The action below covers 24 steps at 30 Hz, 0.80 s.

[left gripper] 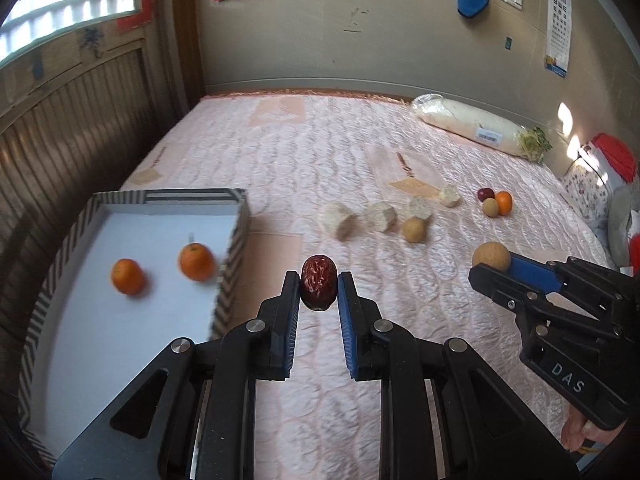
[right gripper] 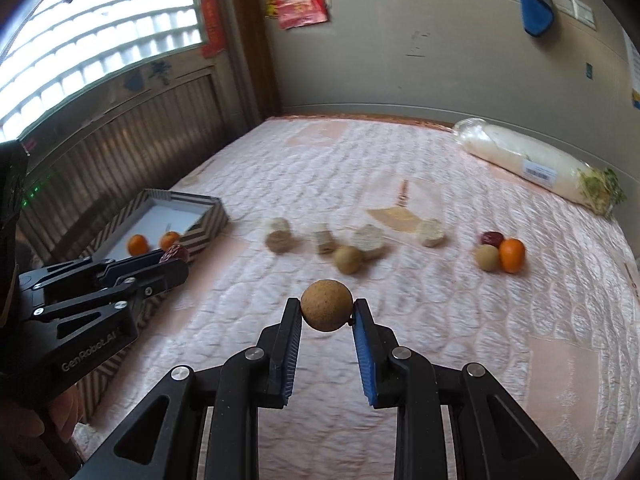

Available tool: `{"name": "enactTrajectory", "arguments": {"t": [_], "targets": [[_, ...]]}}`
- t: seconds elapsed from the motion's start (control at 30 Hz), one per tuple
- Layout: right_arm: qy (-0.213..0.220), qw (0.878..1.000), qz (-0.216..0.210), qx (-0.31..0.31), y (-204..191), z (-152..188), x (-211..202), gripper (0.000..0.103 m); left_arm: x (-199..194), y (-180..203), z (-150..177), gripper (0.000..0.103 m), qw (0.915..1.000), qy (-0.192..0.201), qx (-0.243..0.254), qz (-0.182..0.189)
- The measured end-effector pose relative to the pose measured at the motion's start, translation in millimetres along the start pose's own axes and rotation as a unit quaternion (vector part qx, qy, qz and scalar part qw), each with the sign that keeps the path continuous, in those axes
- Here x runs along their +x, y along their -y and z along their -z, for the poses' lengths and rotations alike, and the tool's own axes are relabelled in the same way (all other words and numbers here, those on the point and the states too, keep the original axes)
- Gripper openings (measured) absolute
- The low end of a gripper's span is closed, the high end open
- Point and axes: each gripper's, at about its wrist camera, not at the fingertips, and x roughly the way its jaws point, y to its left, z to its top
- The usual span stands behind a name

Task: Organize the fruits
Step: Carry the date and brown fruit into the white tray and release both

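Note:
My left gripper (left gripper: 319,286) is shut on a wrinkled red date (left gripper: 318,288), held above the pink mattress just right of a striped box (left gripper: 236,240). Two oranges (left gripper: 127,276) (left gripper: 196,261) lie in the box. My right gripper (right gripper: 327,312) is shut on a round tan fruit (right gripper: 327,306), also held above the mattress; it also shows in the left wrist view (left gripper: 491,257). Farther back lie another tan fruit (right gripper: 348,259) and a cluster of a red date (right gripper: 492,238), a tan fruit (right gripper: 487,257) and an orange (right gripper: 512,255).
Several pale cut root pieces (right gripper: 280,236) lie in a row across the mattress middle. A wrapped white radish (right gripper: 532,164) lies at the back right by the wall. A wood-panelled wall (left gripper: 72,120) runs along the left side. Bedding (left gripper: 600,184) is piled at far right.

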Motion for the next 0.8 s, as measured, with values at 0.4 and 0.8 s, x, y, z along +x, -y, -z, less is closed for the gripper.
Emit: {"name": "enactTrajectory", "arguments": {"t": [0.4, 0.8], "targets": [[0.001, 0.998, -0.034, -0.049, -60, -9, 9, 0.025, -19, -42, 8, 0.018, 0.9989, 0.013, -0.025, -0.037], [-0.001, 0.994, -0.062, -0.091, -109, -16, 20, 0.025, -23, -84, 18, 0.018, 0.9964, 0.009, -0.053, -0.066]]}}
